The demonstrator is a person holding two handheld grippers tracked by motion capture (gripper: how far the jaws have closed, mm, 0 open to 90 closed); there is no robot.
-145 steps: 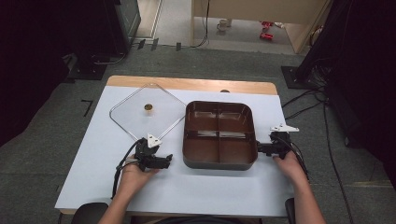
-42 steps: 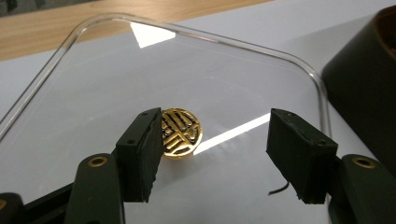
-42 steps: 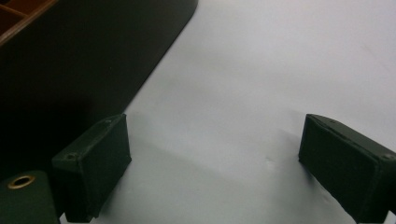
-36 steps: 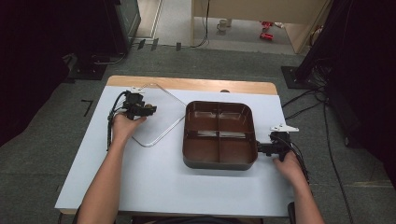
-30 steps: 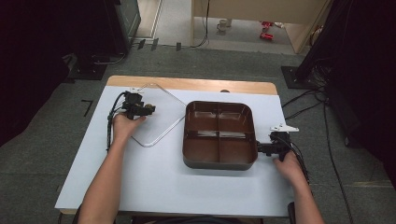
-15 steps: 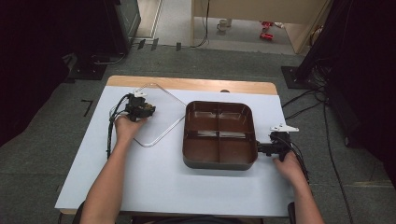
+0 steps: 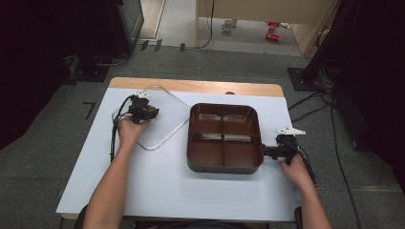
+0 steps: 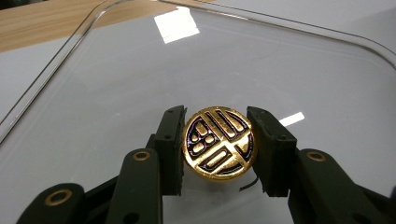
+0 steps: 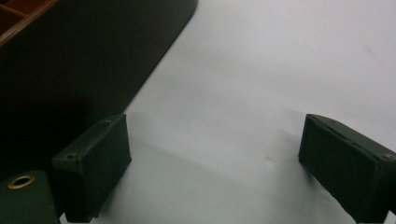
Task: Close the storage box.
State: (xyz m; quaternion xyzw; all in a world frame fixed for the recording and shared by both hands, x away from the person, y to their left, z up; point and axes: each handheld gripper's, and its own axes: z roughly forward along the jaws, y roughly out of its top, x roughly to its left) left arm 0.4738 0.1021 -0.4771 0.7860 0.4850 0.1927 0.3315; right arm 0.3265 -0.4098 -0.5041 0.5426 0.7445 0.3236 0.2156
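Evidently a lid-grasping step: the left gripper [image 8: 218,149] clenches the round gold knob [image 8: 218,148] of the clear square glass lid [image 7: 160,117], at ten o'clock from the brown four-compartment pot [image 7: 224,137]; the right gripper [image 9: 219,163] rests released at the pot's three o'clock. Next, I judge, lift the lid level; carry it over the pot.

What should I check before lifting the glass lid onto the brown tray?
1. Left gripper around the gold knob: ok, one jaw on each side.
2. Jaws pressed firmly on the knob: cannot tell.
3. Glass lid lying flat on the table: ok.
4. Brown tray open, all four compartments look empty: ok.
5. Right gripper beside the tray's right edge, jaws open on nothing: ok.
6. Path from lid to tray free: ok.
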